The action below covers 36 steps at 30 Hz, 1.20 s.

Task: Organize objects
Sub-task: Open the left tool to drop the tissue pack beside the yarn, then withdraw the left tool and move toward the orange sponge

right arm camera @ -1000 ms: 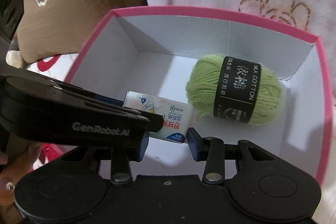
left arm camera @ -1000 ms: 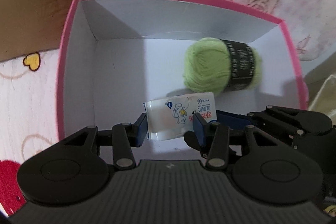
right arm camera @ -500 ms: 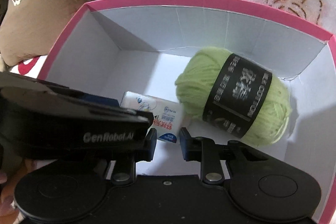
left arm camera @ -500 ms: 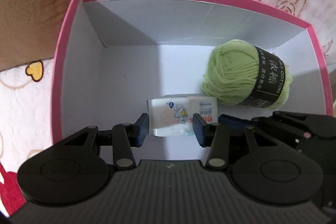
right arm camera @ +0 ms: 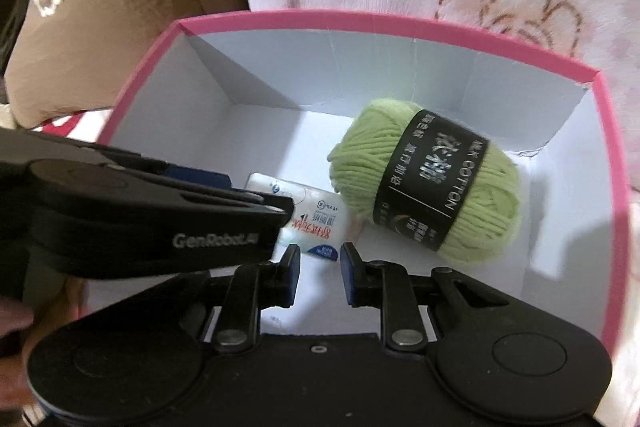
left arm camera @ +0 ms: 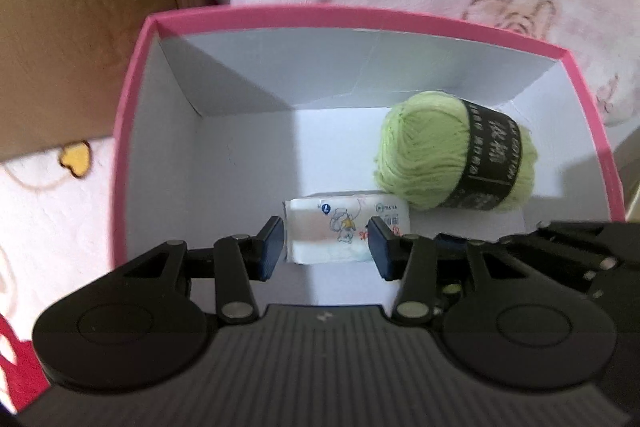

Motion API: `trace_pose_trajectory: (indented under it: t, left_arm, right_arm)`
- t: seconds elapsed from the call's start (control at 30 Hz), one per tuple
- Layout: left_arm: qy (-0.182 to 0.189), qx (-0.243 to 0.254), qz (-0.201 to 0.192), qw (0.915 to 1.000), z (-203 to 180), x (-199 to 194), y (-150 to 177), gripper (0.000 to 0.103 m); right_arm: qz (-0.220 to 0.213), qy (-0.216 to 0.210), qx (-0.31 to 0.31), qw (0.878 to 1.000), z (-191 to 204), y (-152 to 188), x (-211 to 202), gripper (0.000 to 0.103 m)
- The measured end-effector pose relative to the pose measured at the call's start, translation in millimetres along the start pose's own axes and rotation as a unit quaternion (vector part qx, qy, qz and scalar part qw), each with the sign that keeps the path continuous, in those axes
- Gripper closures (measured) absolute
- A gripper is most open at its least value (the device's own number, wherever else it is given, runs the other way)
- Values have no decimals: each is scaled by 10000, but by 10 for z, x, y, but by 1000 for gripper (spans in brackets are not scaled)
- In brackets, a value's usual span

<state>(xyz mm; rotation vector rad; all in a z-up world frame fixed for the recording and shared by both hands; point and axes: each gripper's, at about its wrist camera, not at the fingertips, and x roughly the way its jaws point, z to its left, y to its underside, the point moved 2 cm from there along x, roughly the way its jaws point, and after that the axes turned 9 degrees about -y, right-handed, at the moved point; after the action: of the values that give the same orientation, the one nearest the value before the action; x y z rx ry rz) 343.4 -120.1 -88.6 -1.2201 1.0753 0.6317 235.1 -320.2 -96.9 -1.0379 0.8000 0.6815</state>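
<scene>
Pink box (left arm camera: pixel 136 131) on bed – green yarn ball (left arm camera: pixel 452 155) and tissue pack (left arm camera: pixel 344 227) inside, touching. Left gripper (left arm camera: pixel 326 247) fingers opening, pack between them. Right gripper (right arm camera: pixel 320 277) fingers clenched, grasping nothing.

The left gripper (left arm camera: pixel 326 241) sits low in the centre of its own view, angled steeply down; its jaws are opening, one blue pad at each end of a small white packet (left arm camera: pixel 344 229); seen from the right wrist, its black body crosses the left of the frame; the right gripper (right arm camera: pixel 320 273) points down likewise, low centre, jaws drawn in with nothing between them.
</scene>
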Motion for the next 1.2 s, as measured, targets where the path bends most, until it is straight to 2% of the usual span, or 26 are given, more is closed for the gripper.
trace_pose_trajectory:
  t: [0.2,0.3,0.33,0.43,0.57,0.7,0.9,1.0,1.13,1.2]
  left_arm:
    - [25,312,-256,9992,102,-358,107,57]
    - [125,256,-62,9996,148,-513,154,50]
    - [184,216,-34,9996,26,-472,152,50]
    - [226,238,-71,9994,90,-623,206,50]
    - [254,272,-111,9992,99,-820,362,49]
    - [280,395,-117,9988,94,-1083,515,49]
    - [388,558,-254,9974,83,-1548,727,46]
    - [388,775,-292,9958,72,-1722,838,46]
    - [320,952,-277,9946,65,-1893,987,44]
    - [327,1047,-250,9937,57,-1968,1073,43]
  right_arm:
    - [-187,-158,-277,9993,100,130,-439,75]
    - [-253,-154,-382,9988,194,168,-636,73]
    - [-260,-132,-439,9986,226,186,-693,73]
    - [-283,-97,-534,9981,265,246,-857,72]
    - [-435,-308,-479,9974,298,320,-1048,70]
    - [-550,-249,-656,9960,410,387,-1271,69]
    - [-676,-105,-793,9945,533,514,-1651,56]
    - [-651,20,-935,9935,604,591,-1801,54]
    - [-735,77,-1040,9918,668,715,-1980,42]
    - [-745,117,-1079,9913,702,784,-2051,39]
